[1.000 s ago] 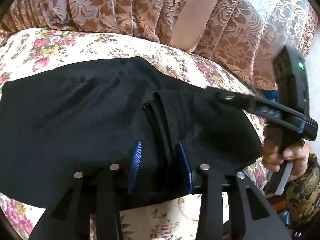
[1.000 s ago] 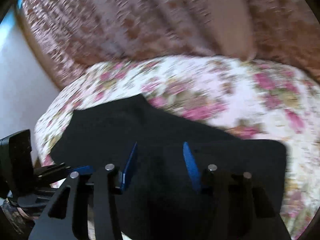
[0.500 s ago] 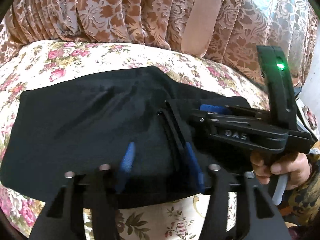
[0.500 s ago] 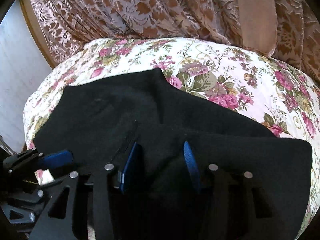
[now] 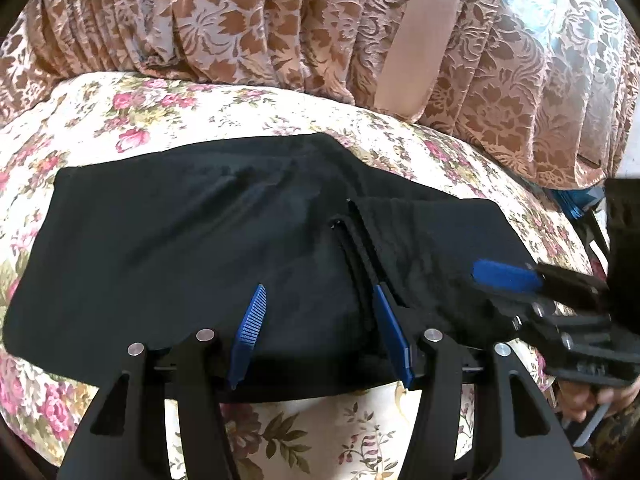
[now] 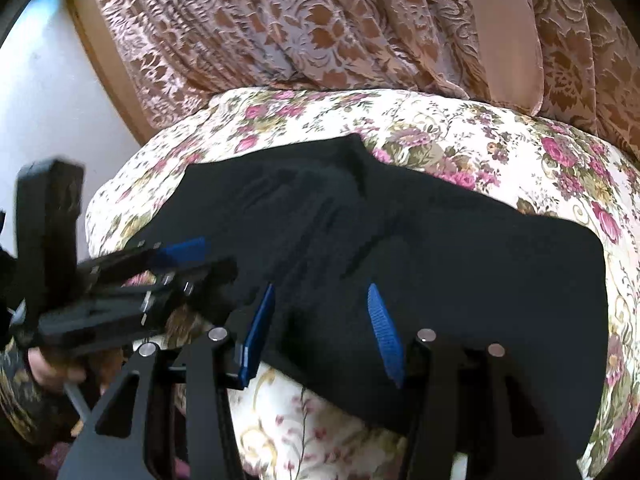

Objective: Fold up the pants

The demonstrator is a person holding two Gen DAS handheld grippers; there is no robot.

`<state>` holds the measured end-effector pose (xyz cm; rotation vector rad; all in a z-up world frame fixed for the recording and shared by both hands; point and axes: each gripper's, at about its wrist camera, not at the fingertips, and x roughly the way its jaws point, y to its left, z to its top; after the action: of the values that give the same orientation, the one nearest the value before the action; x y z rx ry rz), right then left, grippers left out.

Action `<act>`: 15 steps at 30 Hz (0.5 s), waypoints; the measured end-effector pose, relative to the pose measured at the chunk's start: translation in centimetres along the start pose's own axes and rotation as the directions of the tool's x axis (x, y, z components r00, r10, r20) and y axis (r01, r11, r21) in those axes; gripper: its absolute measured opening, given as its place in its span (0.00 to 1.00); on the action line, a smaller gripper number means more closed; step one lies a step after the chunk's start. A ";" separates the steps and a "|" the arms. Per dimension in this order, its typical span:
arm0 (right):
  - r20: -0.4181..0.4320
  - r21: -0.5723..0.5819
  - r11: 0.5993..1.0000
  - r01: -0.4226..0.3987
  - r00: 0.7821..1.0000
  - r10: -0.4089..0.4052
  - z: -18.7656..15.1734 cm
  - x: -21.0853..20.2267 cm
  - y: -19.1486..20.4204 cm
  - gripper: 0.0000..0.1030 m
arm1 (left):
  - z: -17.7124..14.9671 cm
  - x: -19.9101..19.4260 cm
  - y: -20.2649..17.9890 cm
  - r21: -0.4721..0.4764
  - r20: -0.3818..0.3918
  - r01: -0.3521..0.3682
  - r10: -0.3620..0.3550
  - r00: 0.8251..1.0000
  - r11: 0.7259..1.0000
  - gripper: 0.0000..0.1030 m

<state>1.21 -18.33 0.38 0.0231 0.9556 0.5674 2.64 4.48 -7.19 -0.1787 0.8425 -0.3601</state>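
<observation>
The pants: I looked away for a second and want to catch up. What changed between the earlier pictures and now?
The left claw has just been opening over the pants; its pads stand apart above the cloth, pinching nothing. In the left wrist view the right claw drew back from over the folded right end towards the picture's right edge, jaws apart. The pants stay folded on the floral cover, with the curtain behind.

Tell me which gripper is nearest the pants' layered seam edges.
Left gripper: the layered edges of the pants run straight to its right pad. Its jaws have just been opening, cloth below them unpinched. The right gripper hovers over plain fabric.
</observation>
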 end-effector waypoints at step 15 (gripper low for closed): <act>-0.058 0.000 1.000 0.012 0.998 -0.012 -1.6 3.6 0.7 0.41 | -1.3 -2.0 3.8 -0.168 0.022 0.027 -0.023 0.999 0.986 0.66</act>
<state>1.22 -16.40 -3.12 0.0009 1.0117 0.5594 1.35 8.78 -7.75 -0.3493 0.8518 -0.3103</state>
